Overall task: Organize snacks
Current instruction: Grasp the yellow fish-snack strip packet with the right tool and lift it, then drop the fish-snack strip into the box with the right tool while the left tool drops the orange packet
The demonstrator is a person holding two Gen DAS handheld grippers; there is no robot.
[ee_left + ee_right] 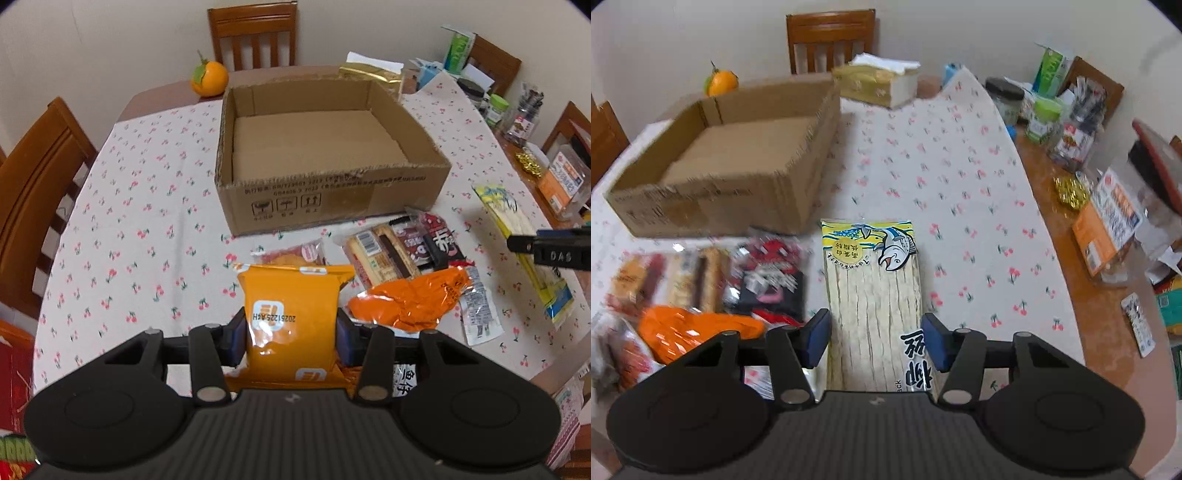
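A: Left tongs [290, 338]: closed on the orange packet [291, 314], pads pressing both its sides at lower centre of the left wrist view. The empty cardboard box [325, 206] sits above it, upper centre. Carry your packet straight up-frame, clear the near wall, and set it flat in a far corner so the floor stays free.

B: And the loose pile?

A: Right of your packet, centre-right of that view: a crumpled orange wrapper [406, 302] and a dark red snack pack [436, 240] on the tablecloth [129, 221]. Leave them; don't drag your packet across them.

B: Right tongs [875, 341]?

A: In the right wrist view they straddle the fish-strip packet [873, 291], lower centre. The pads sit at its edges; I cannot tell if they press yet. Confirm the pinch before you lift. The box [720, 173] is upper left there; swing that way, keeping the long packet level.
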